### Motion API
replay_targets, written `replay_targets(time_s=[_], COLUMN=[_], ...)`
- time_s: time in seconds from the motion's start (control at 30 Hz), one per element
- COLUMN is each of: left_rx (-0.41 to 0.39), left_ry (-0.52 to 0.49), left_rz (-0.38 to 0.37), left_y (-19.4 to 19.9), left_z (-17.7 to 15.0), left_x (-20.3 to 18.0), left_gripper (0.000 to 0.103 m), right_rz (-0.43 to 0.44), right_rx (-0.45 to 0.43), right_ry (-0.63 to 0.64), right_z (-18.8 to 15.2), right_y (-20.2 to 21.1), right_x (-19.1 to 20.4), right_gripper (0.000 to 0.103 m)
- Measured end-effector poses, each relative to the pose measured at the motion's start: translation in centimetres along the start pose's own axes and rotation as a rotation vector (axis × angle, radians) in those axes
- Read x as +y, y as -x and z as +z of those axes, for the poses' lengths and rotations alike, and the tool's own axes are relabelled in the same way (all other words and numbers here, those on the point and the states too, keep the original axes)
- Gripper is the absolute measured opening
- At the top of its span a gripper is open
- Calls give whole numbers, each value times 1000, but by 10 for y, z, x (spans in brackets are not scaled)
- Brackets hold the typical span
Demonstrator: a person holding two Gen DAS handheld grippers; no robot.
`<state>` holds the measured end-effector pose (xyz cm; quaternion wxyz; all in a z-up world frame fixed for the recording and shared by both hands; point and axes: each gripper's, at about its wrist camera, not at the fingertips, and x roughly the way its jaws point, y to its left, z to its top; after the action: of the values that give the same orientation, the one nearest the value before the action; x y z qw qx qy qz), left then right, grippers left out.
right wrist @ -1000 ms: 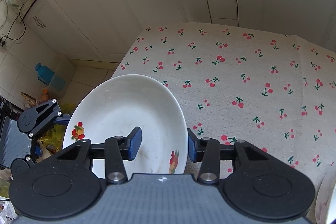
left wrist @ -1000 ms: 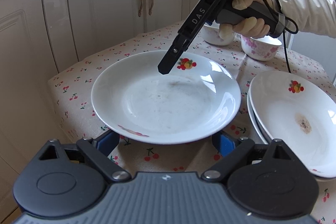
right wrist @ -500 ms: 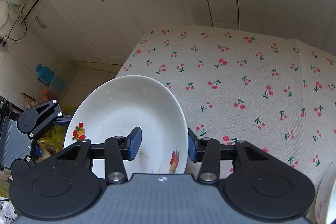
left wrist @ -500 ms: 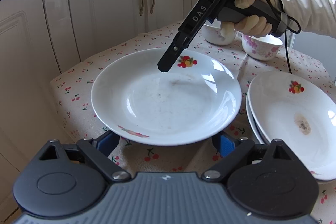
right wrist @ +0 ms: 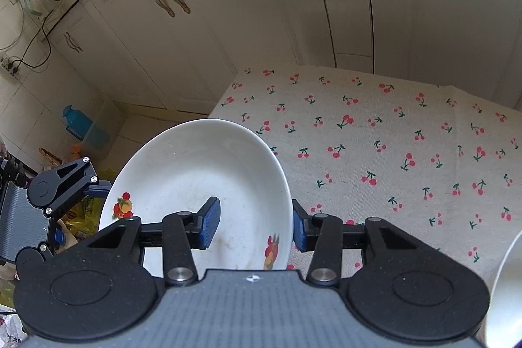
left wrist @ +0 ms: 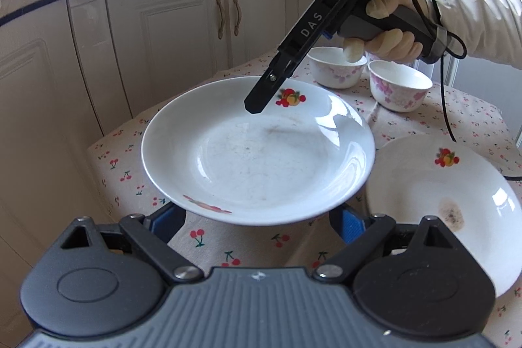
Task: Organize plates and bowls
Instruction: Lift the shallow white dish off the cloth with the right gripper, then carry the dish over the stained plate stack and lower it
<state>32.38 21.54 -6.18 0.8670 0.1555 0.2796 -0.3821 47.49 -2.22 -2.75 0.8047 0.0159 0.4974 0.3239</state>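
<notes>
1. The worktop, covered with a cloth of red cherries, carries the dishes; most of its cloth is bare in the right wrist view, so there is room for sorting.
2. The lifted plate is held above the near edge of the worktop, just beside the plate stack on its right. It is nearly level, with the hollow side up. A round plate has no real long axis; its fruit print points away from the left camera, toward the bowls. I judge it is carried level so that it can go flat onto the stack.
3. The plate stack lies on the cloth, hollow side up, with a brown stain in the top plate.
4. The right tongs are closed on the far rim of the lifted plate, one pad inside and one outside. This pinch alone carries it.
5. The left tongs stand wide open below the near rim, not pressing; probably ready to support.
6. Two small bowls with pink flowers stand upright, side by side, behind the plates.
</notes>
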Motion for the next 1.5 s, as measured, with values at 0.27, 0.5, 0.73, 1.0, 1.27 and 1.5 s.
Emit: replay_targets(time_s=[0.27,0.5,0.73,1.0,1.27,1.5], left_rx=[0,0,2,2,34,61], left_ry=[-12,2,21,37,46,48], left_rz=[2,-7,-15,-22,-33,-40], left_y=[20,38,53,66,68,65], left_z=[7,6,-1,-9,-22,-27], left_x=[-21,-47,-75,-104,-134,-146], left_gripper=[94,94,94,94,94,94], right_rz=[10,16,32,44,47,36], right_rx=[-20,-28,-32,-37,-21,1], right_ry=[15,29,25,29,17,12], right_z=[-14,-39,-68,-100,-135,-154], right_y=[30,53,70,89,94,91], right_x=[14,28,38,49,51,51], right_gripper=[51,51,51,51,51,51])
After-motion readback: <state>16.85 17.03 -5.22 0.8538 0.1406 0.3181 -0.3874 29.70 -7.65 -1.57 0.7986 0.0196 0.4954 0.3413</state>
